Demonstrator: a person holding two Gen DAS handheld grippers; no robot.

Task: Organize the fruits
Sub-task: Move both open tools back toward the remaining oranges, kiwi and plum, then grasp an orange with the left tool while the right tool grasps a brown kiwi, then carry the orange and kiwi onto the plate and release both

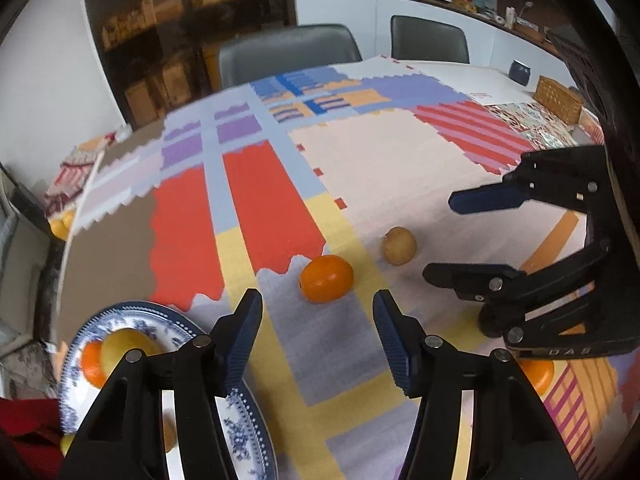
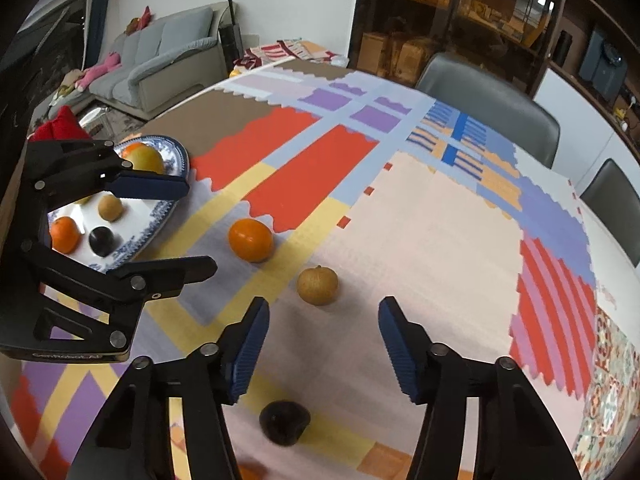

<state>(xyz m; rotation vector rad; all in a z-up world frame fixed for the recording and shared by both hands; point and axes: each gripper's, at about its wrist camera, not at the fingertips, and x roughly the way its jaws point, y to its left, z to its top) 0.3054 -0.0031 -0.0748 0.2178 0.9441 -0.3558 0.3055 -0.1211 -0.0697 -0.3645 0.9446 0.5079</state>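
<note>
An orange lies on the patterned tablecloth, just ahead of my open, empty left gripper. A round tan fruit lies to its right, just ahead of my open, empty right gripper. A dark fruit lies on the cloth between the right gripper's arms. The blue-and-white plate holds an orange, a yellow-green fruit, a small tan fruit and a dark fruit. Each gripper shows in the other's view: the right, the left.
Two grey chairs stand at the table's far side. A woven basket and a dark mug sit at the far right. Another orange fruit lies under the right gripper's body. A sofa stands beyond the table.
</note>
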